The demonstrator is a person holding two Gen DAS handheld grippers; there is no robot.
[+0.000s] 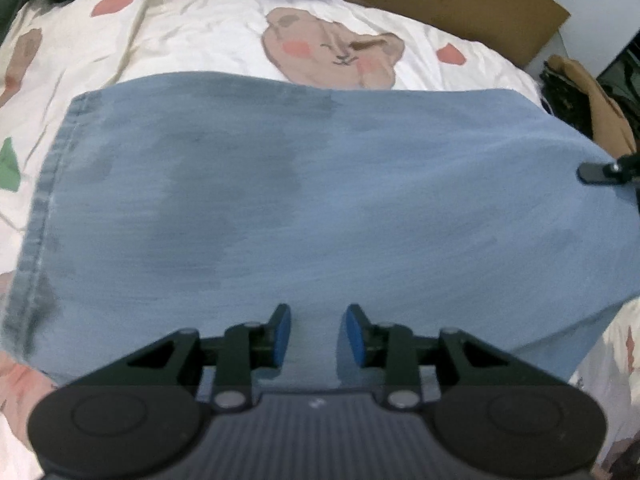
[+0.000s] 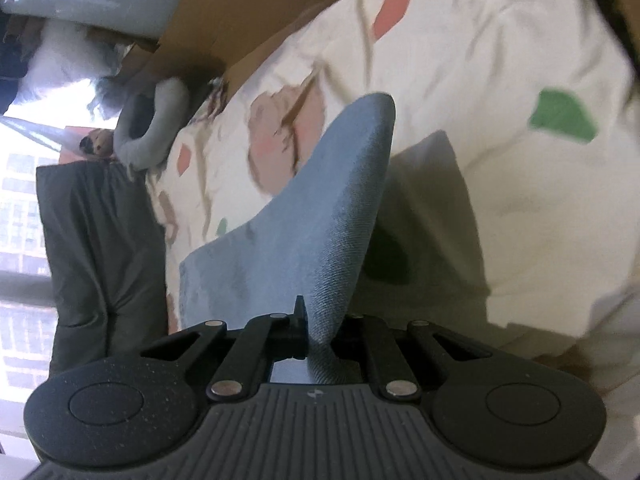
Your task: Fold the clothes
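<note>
Item: pale blue denim garment (image 1: 304, 200), spread flat on the cream bear-print quilt (image 1: 192, 40), long axis side to side.
Detail: hemmed end away from the right gripper (image 2: 316, 332), whose jaws are clamped on the opposite edge, lifting it clear of the quilt; left gripper (image 1: 314, 334) nearer the garment's middle, directly above it, blue pads (image 1: 282, 334) parted, holding nothing.

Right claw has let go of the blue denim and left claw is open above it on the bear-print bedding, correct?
Not quite. The right claw is shut on the blue denim, lifting its edge, as the right wrist view shows. The left claw is open above it on the bear-print bedding.
</note>
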